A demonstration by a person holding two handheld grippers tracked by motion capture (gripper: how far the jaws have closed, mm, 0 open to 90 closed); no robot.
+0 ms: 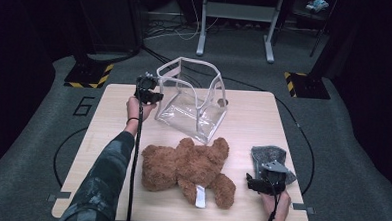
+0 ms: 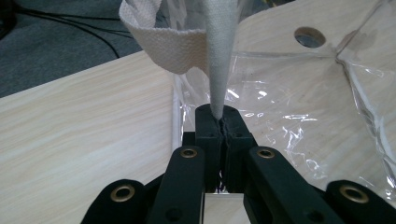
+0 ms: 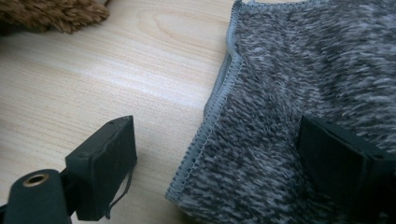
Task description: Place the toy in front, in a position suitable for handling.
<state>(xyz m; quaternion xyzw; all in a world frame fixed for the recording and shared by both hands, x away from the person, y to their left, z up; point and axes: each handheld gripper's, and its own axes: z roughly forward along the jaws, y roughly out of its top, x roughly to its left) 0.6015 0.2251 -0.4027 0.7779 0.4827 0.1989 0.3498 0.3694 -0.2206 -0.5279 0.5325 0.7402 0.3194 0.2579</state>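
Near the far left corner of the pale wooden tabletop (image 1: pixel 108 136), my left gripper (image 2: pixel 219 122) is clamped tight on the white woven strap (image 2: pixel 219 60) of the clear plastic bag (image 1: pixel 192 98). By the near right edge, my right gripper (image 3: pixel 219 158) stands wide, one pad on the grey fleecy cloth (image 3: pixel 308 84), gripping nothing.
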